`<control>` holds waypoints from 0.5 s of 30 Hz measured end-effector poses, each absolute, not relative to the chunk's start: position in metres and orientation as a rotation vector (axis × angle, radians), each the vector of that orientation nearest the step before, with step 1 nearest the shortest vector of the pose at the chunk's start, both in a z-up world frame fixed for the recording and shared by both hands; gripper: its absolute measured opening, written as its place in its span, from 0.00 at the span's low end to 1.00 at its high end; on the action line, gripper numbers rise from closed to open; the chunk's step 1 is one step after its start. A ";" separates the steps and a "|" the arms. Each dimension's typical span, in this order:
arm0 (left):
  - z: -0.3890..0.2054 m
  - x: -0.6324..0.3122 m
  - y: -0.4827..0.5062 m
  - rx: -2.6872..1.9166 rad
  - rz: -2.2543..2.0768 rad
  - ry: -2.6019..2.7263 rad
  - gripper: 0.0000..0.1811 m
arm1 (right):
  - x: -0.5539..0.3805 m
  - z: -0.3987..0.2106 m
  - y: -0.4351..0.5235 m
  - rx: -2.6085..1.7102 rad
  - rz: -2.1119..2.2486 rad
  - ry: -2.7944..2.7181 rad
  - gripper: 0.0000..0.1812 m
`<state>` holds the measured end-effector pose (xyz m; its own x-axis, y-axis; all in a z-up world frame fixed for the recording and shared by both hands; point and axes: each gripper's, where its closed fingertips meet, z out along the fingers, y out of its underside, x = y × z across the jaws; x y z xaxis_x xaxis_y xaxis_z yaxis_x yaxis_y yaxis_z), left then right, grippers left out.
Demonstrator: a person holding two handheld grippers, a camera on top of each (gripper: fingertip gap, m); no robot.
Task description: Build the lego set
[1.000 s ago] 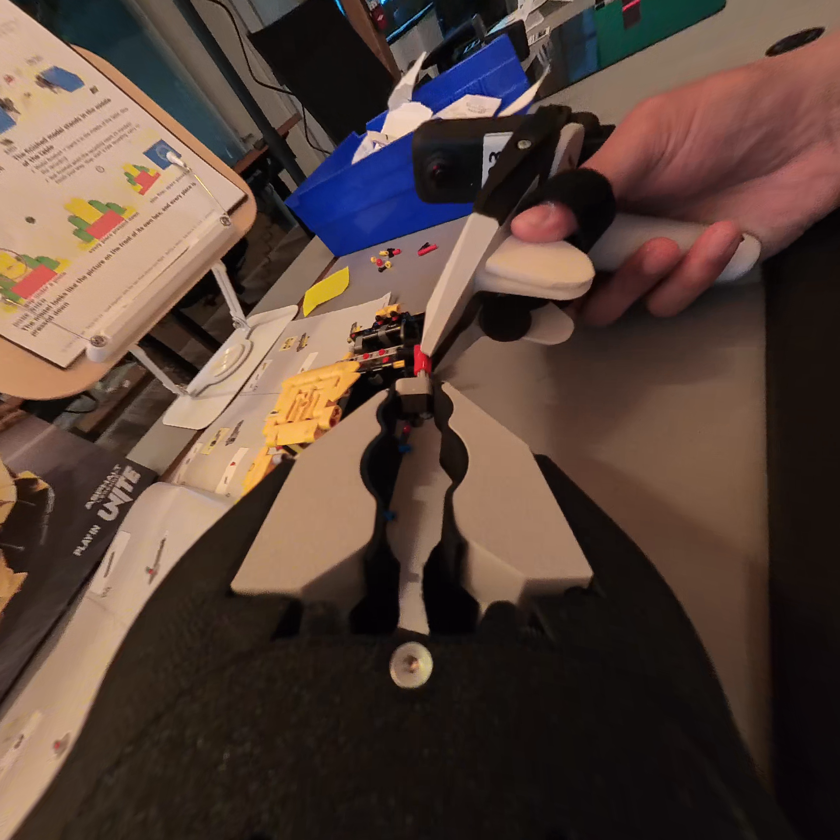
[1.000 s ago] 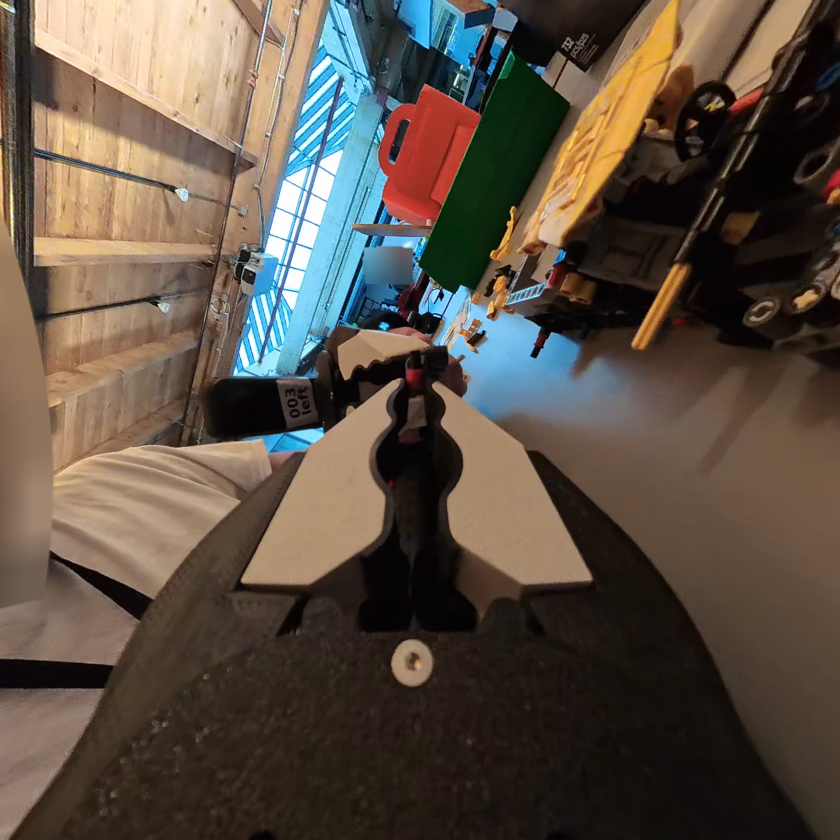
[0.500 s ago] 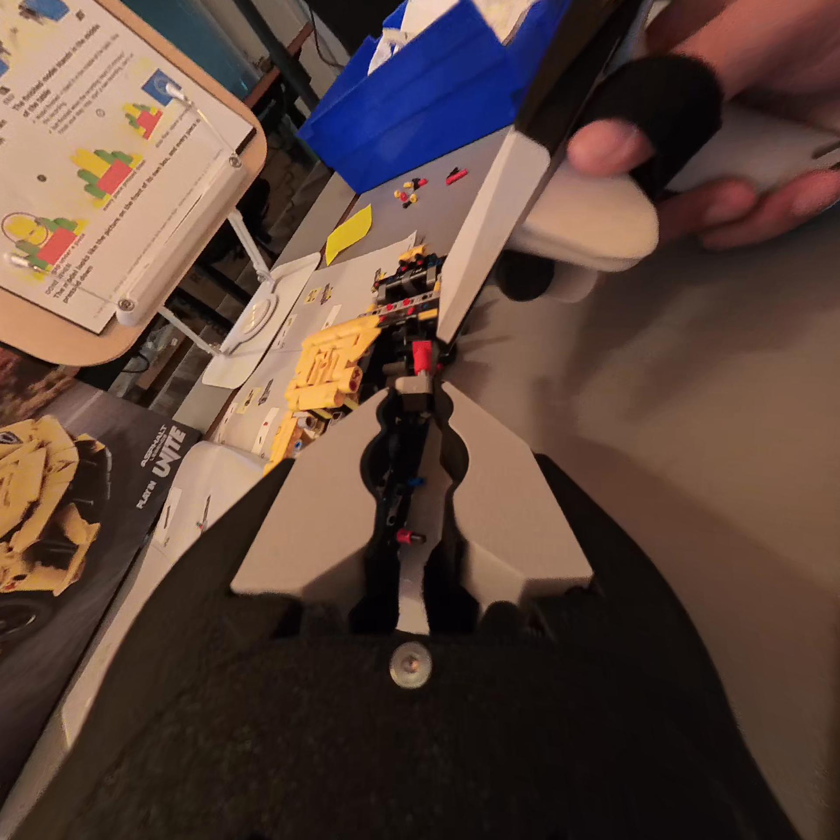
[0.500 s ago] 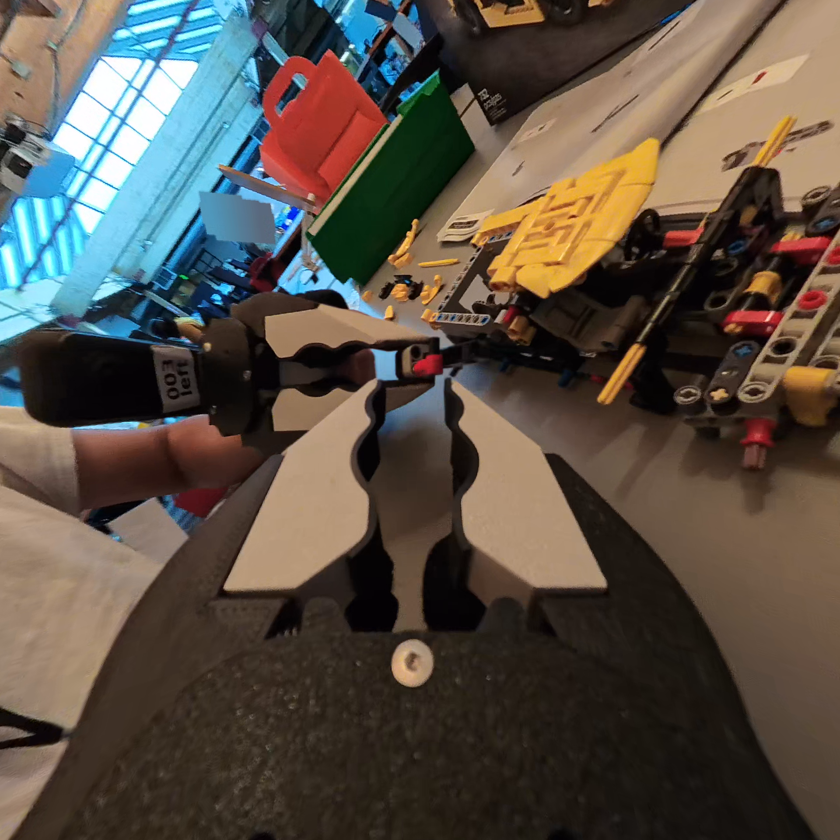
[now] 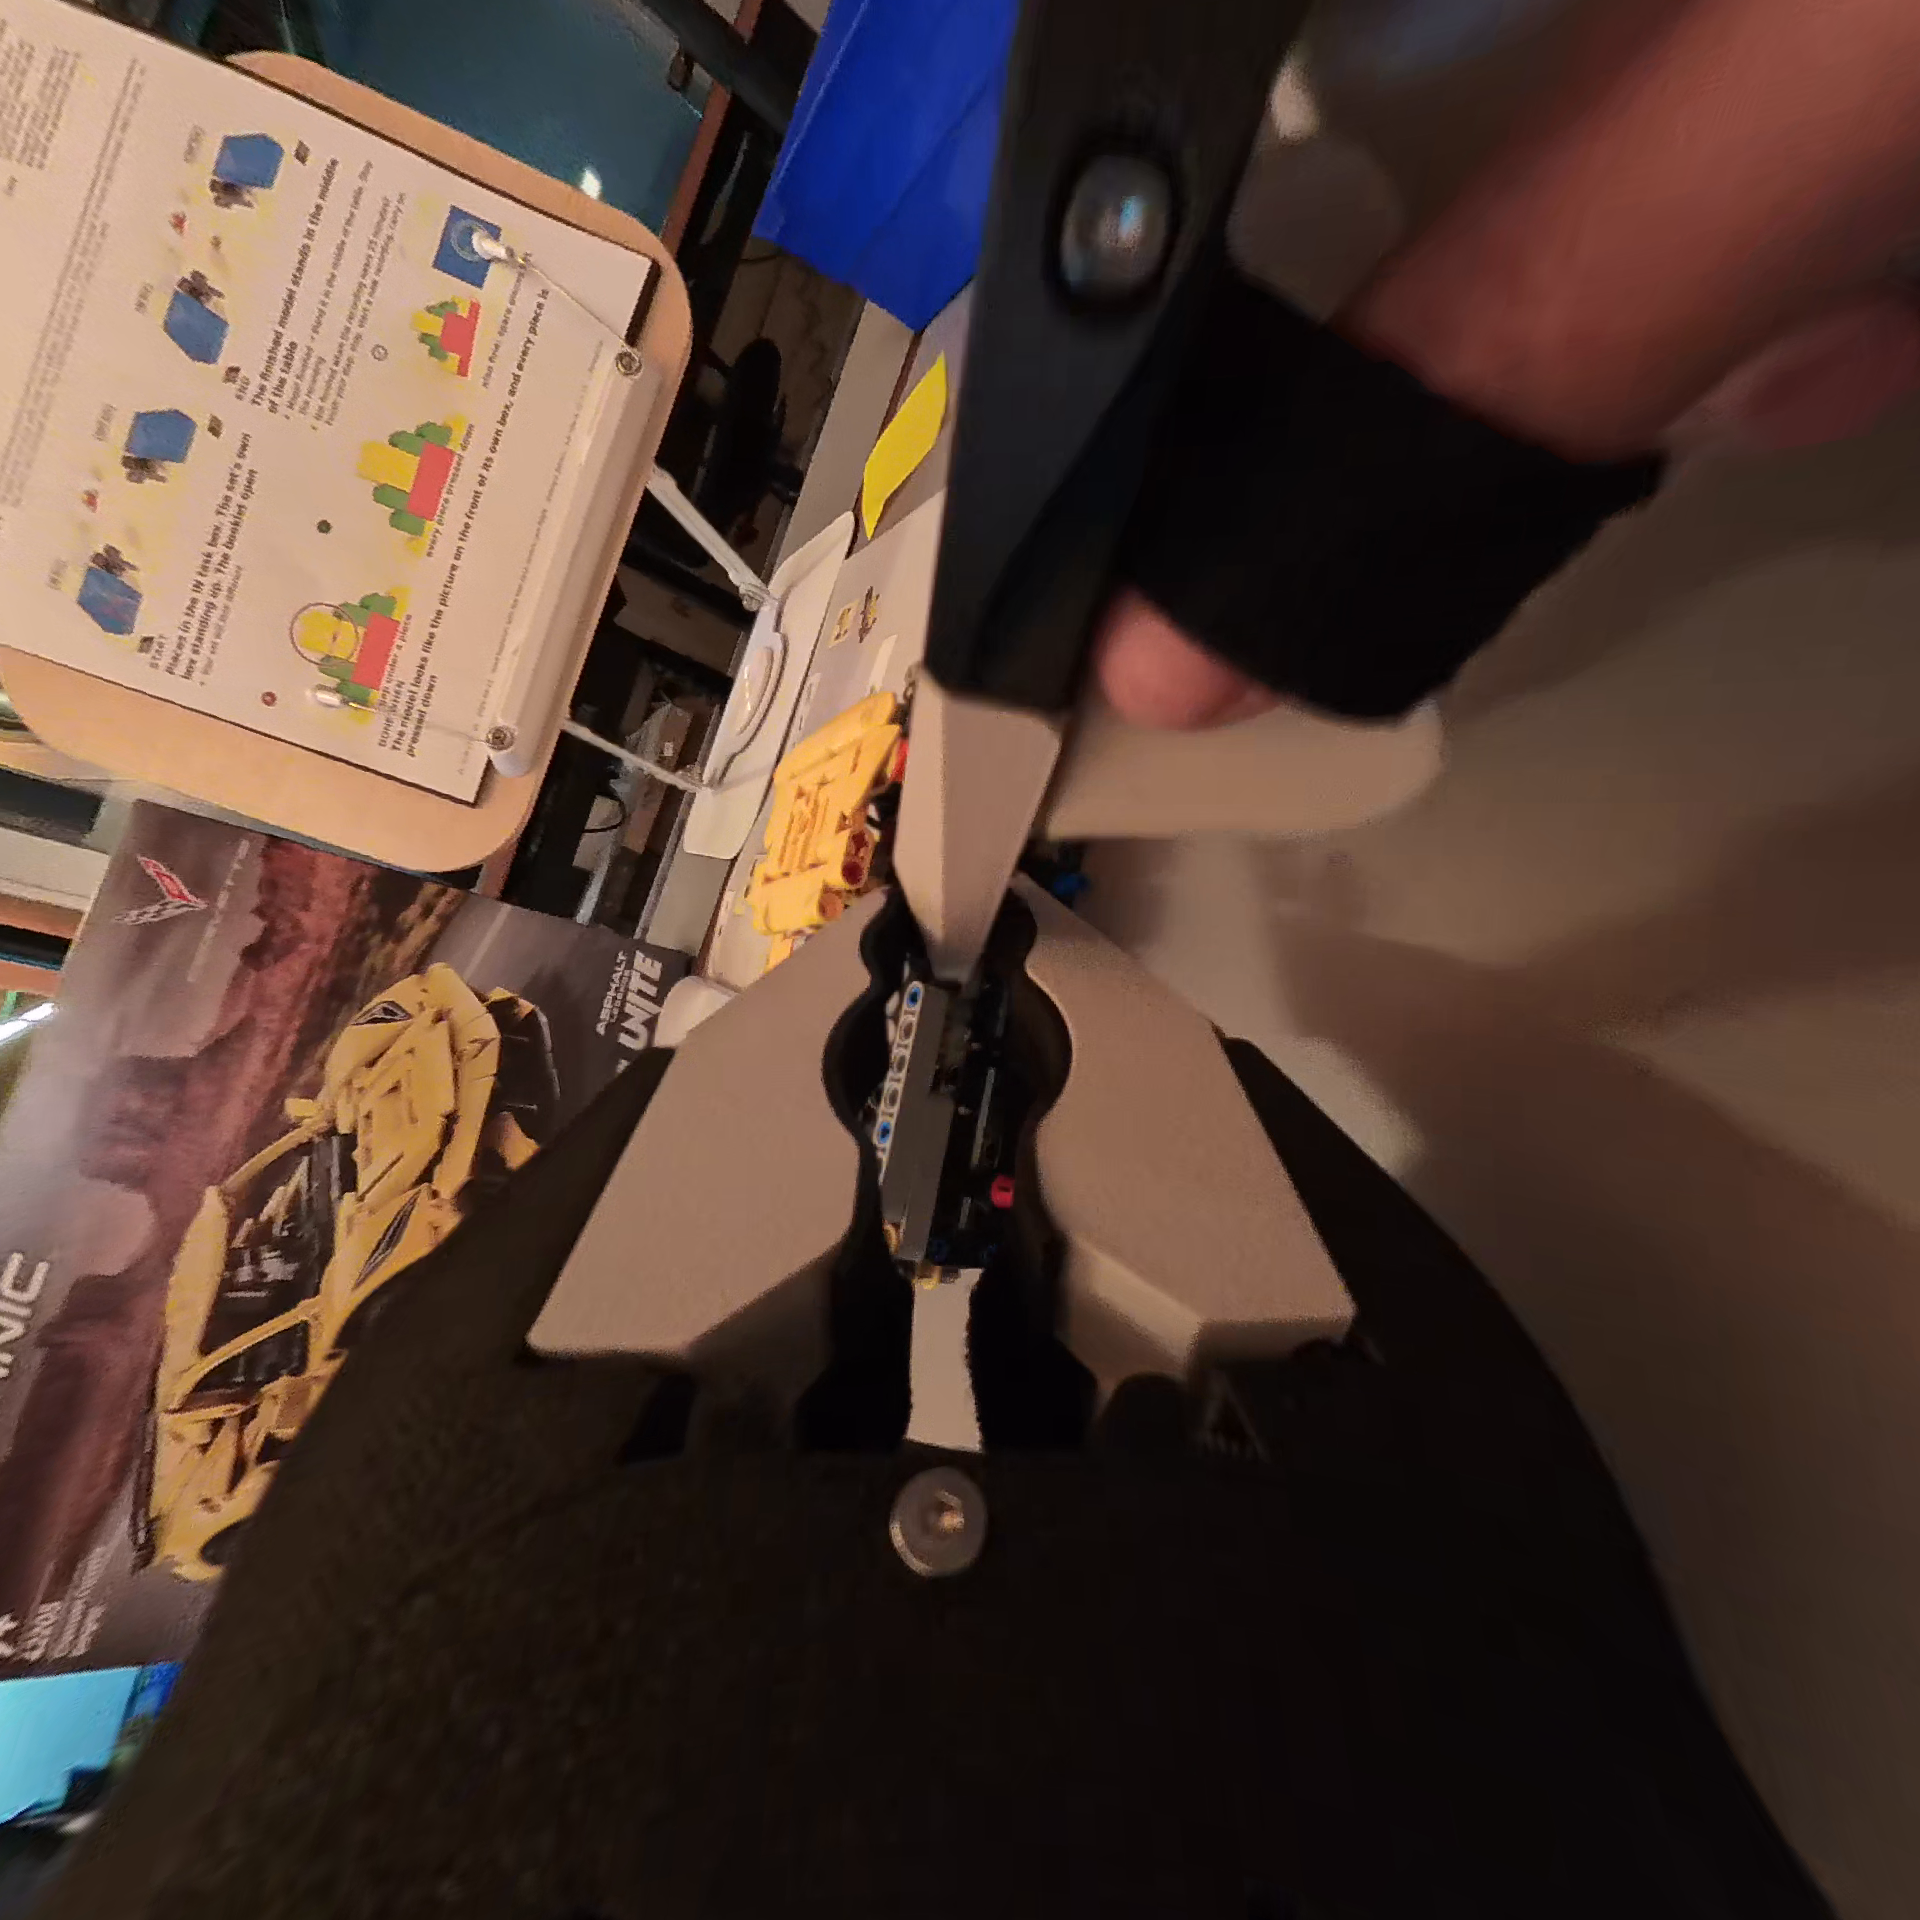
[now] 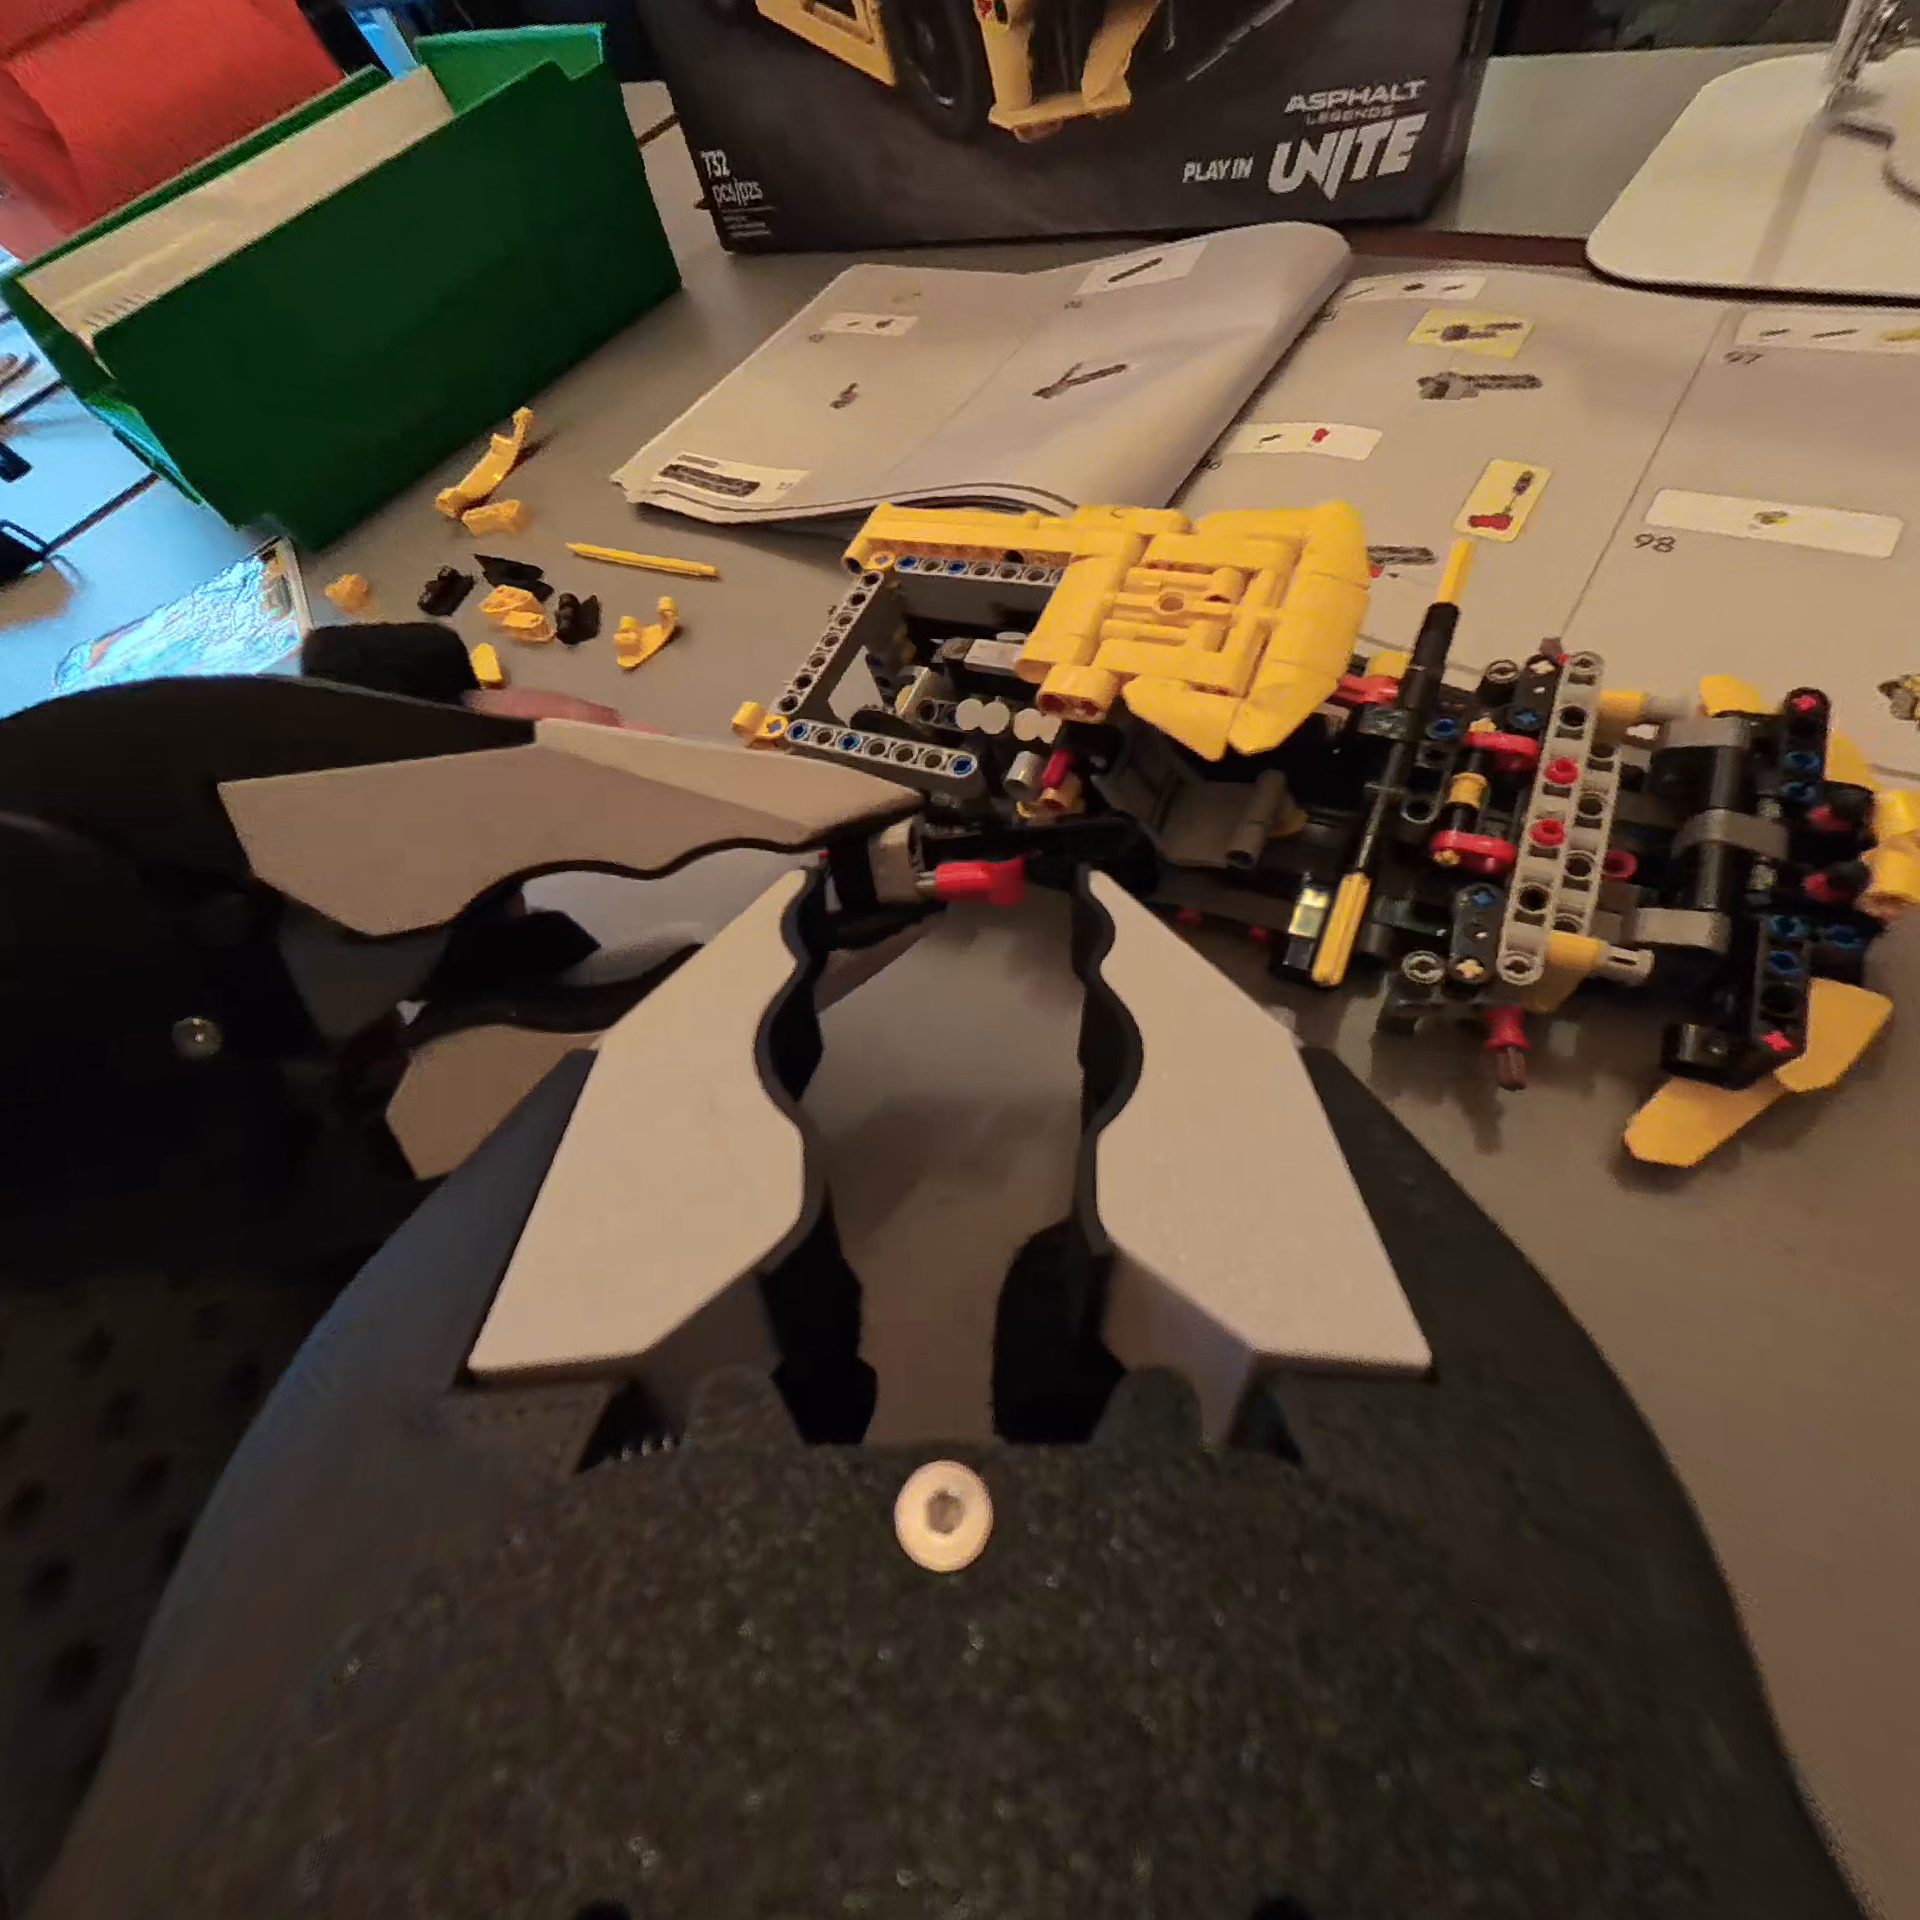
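The lego model (image 6: 1226, 748), a half-built black and grey frame with a yellow panel on top, lies on the grey table (image 6: 1558, 1299), partly over the open instruction booklet (image 6: 997, 384). The left gripper (image 6: 883, 847) reaches in from the model's left end, its fingers closed on a small grey piece with a red pin (image 6: 971, 881) held right against the model's near edge. The right gripper (image 6: 945, 914) sits just in front of that piece with its fingers parted and nothing between them. Loose yellow and black pieces (image 6: 540, 603) lie left of the model, near the green bin (image 6: 364, 291). Behind the model stands the set's box (image 6: 1091, 114).
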<state>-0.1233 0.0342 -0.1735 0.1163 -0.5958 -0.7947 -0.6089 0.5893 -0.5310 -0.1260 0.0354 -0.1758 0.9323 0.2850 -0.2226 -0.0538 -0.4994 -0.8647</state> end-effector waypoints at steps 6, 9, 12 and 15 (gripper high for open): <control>-0.174 -0.121 0.033 -1.069 0.093 1.534 0.09 | -0.126 -0.179 0.036 -2.068 0.285 -0.184 0.20; -0.175 -0.121 0.032 -1.064 0.122 1.535 0.08 | -0.126 -0.180 0.035 -2.082 0.255 -0.217 0.20; -0.173 -0.120 0.030 -1.053 0.132 1.532 0.08 | -0.127 -0.179 0.033 -2.086 0.234 -0.247 0.19; -0.173 -0.120 0.029 -1.034 0.131 1.537 0.08 | -0.128 -0.179 0.031 -2.098 0.268 -0.254 0.17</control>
